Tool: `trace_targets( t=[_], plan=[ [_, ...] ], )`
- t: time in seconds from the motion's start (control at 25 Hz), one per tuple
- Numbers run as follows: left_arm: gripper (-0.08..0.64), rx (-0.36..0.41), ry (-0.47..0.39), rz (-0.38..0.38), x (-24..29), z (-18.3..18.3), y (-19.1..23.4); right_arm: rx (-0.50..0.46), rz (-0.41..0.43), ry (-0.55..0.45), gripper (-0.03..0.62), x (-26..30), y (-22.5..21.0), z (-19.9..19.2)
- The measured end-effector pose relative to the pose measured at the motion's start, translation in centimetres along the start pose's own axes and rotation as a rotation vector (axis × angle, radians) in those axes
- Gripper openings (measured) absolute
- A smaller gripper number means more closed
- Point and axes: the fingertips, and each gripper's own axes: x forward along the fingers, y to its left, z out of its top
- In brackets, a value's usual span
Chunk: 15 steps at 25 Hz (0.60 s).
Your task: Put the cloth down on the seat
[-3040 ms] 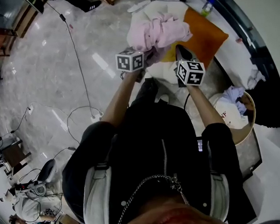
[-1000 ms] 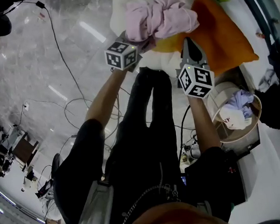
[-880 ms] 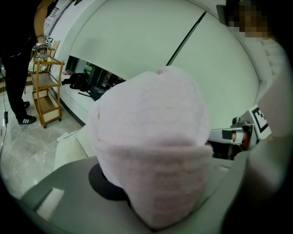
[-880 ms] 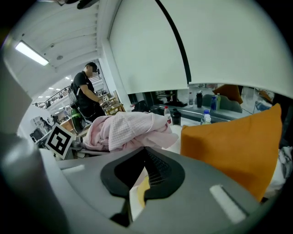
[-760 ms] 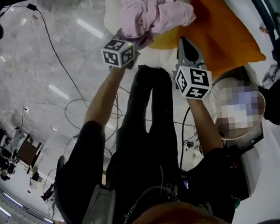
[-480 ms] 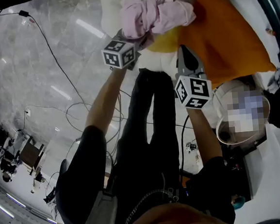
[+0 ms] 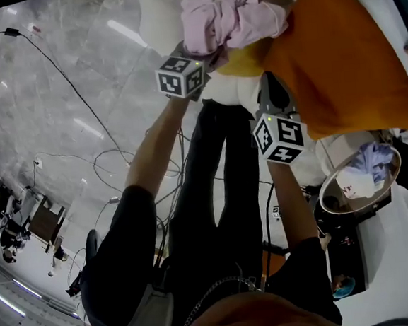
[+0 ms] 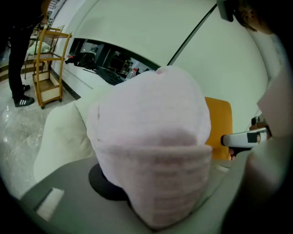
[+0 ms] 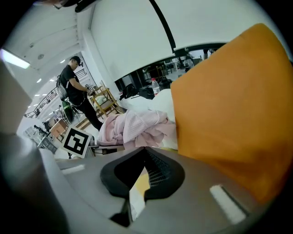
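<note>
A crumpled pink cloth (image 7: 230,18) hangs bunched over the cream seat (image 7: 234,91), beside an orange cushion (image 7: 337,62). My left gripper (image 7: 207,56) is shut on the cloth's near edge. In the left gripper view the cloth (image 8: 151,146) fills the middle and hides the jaw tips of the left gripper (image 8: 153,201). My right gripper (image 7: 269,83) is shut and holds nothing, its tip at the cushion's left edge. In the right gripper view the right gripper (image 9: 145,153) points at the cloth (image 9: 137,128) with the cushion (image 9: 233,114) close on the right.
A round basket (image 7: 330,204) with clothes in it stands on the floor to the right of the seat. Cables (image 7: 111,160) run across the shiny floor at the left. A person (image 9: 75,91) stands far off by a wooden rack.
Both grippers have sunk toward the seat, the left one carrying the pink cloth with it. The orange cushion now looms larger and closer.
</note>
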Motion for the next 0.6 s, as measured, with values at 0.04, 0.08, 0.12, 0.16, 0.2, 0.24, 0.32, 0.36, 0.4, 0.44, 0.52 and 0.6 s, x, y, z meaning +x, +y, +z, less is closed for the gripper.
trace_targets(
  t=[0.04, 0.08, 0.12, 0.16, 0.2, 0.24, 0.32, 0.36, 0.4, 0.44, 0.52, 0.6],
  plan=[
    [0.199, 0.000, 0.012, 0.002, 0.5, -0.7, 0.6, 0.003, 0.003, 0.007, 0.002, 0.5, 0.1, -0.5],
    [0.199, 0.001, 0.022, 0.003, 1.1, -1.5, 1.0, 0.004, 0.007, 0.015, 0.002, 1.0, 0.2, -1.2],
    [0.199, 0.001, 0.030, 0.002, 1.8, -2.3, 1.4, 0.004, 0.011, 0.024, 0.003, 1.3, 0.1, -1.9],
    [0.199, -0.002, 0.035, 0.000, 2.4, -3.1, 1.7, 0.006, 0.013, 0.034, 0.003, 1.6, -0.2, -2.7],
    [0.199, -0.008, 0.038, -0.001, 3.0, -3.8, 1.9, 0.012, 0.012, 0.045, 0.002, 1.7, -0.5, -3.4],
    [0.199, -0.015, 0.042, -0.001, 3.5, -4.6, 2.1, 0.017, 0.011, 0.055, 0.002, 1.7, -0.7, -4.3],
    [0.199, -0.025, 0.055, 0.006, 4.3, -6.1, 2.6, 0.026, 0.008, 0.074, 0.003, 1.7, -1.1, -5.9],
    [0.199, -0.029, 0.064, 0.011, 4.6, -6.9, 3.0, 0.030, 0.005, 0.080, 0.002, 1.8, -1.2, -6.6],
    [0.199, -0.032, 0.075, 0.017, 4.9, -7.6, 3.7, 0.035, 0.002, 0.084, 0.003, 2.1, -1.2, -7.2],
    [0.199, -0.034, 0.085, 0.026, 5.2, -8.3, 4.4, 0.043, -0.001, 0.086, 0.002, 2.6, -1.2, -7.7],
    [0.201, -0.044, 0.101, 0.041, 6.0, -9.7, 5.5, 0.061, -0.008, 0.095, 0.003, 3.4, -1.9, -8.5],
    [0.201, -0.061, 0.106, 0.036, 7.4, -10.8, 5.6, 0.068, -0.026, 0.109, 0.003, 3.6, -3.0, -8.9]
  ],
)
